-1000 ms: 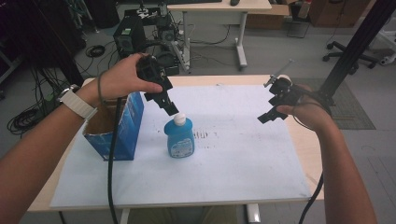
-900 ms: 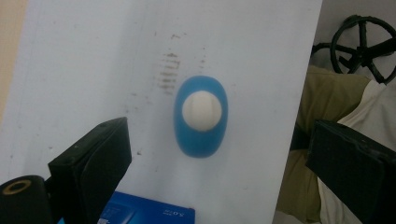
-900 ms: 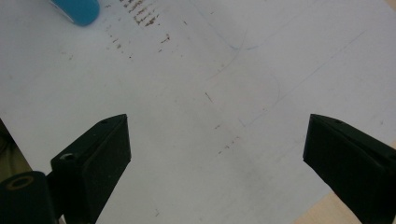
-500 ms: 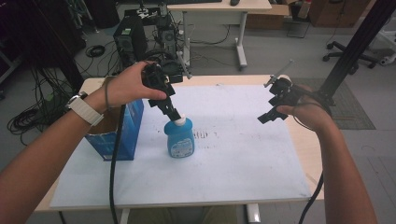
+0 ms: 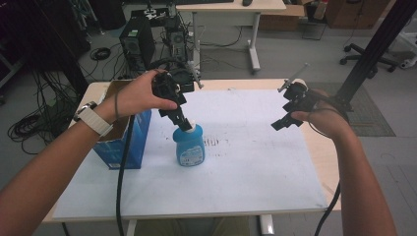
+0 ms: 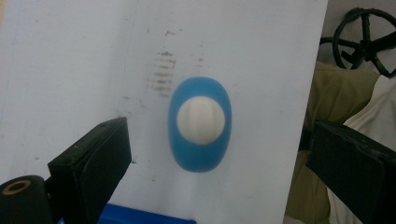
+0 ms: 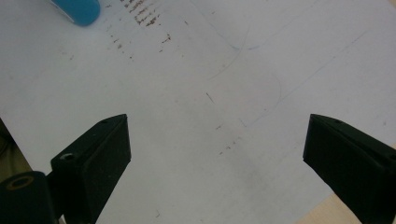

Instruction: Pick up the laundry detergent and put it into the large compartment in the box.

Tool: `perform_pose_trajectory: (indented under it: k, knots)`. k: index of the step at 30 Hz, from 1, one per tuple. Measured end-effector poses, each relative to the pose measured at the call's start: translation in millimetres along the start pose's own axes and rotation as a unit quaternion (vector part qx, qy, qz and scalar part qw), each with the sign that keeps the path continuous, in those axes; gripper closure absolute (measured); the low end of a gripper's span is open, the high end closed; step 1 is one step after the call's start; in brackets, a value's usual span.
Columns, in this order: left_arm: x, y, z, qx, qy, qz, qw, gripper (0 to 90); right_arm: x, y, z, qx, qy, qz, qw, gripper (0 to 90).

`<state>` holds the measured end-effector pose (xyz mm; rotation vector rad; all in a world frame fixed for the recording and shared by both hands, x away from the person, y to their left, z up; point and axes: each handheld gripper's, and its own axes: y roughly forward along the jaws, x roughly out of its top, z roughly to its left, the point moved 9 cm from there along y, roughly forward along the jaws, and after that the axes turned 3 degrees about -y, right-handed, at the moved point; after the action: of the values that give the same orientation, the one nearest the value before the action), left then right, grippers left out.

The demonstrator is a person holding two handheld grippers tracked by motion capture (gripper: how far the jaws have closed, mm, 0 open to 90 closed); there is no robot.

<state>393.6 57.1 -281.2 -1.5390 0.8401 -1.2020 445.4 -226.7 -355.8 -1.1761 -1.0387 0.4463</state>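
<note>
A blue bottle [image 5: 190, 150] with a white cap [image 5: 193, 128] stands upright left of centre on the white sheet [image 5: 246, 162]. My left gripper [image 5: 183, 123] hangs just above the cap, pointing down. In the left gripper view the cap [image 6: 201, 120] and blue shoulders [image 6: 187, 156] lie between the wide-apart jaws, so my left gripper [image 6: 219, 140] is open and holds nothing. My right gripper [image 5: 284, 121] hovers over the right part of the sheet. It too is open [image 7: 217, 135], with bare paper below and an edge of the bottle [image 7: 77, 9] at the top left.
An open blue cardboard box [image 5: 123, 140] stands at the table's left edge, close beside the bottle. Faint brown marks [image 5: 212, 142] stain the sheet. A computer tower [image 5: 137, 44], cables and a desk [image 5: 231, 7] are behind the table; a black pole [image 5: 373, 49] rises at right.
My left gripper has come down and to the right, from near the box to just over the bottle's cap. The right gripper has stayed in place.
</note>
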Motion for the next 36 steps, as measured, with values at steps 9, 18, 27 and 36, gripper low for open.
perform_pose_trajectory:
  k: [9, 18, 27, 36]
  knots:
    - [-2.7, 15.8, 0.6, -0.001, 0.001, 0.007, 1.0, 6.9, 0.8, 0.6, 0.4, 0.001, 0.0, 0.0, 1.0, 7.6]
    - [-4.6, 23.8, 1.2, -0.004, -0.001, 0.004, 1.0, 6.9, 0.6, 0.9, 0.5, 0.001, 0.0, 0.0, 1.0, 7.6]
    - [-6.0, 33.7, 4.4, 0.0, 0.004, 0.006, 1.0, 6.9, 0.9, 2.1, 0.9, 0.002, -0.001, 0.002, 1.0, 7.6]
    - [-8.2, 42.5, 4.9, -0.004, 0.001, 0.008, 1.0, 6.9, -0.1, 2.3, 0.4, 0.002, 0.001, 0.002, 1.0, 7.6]
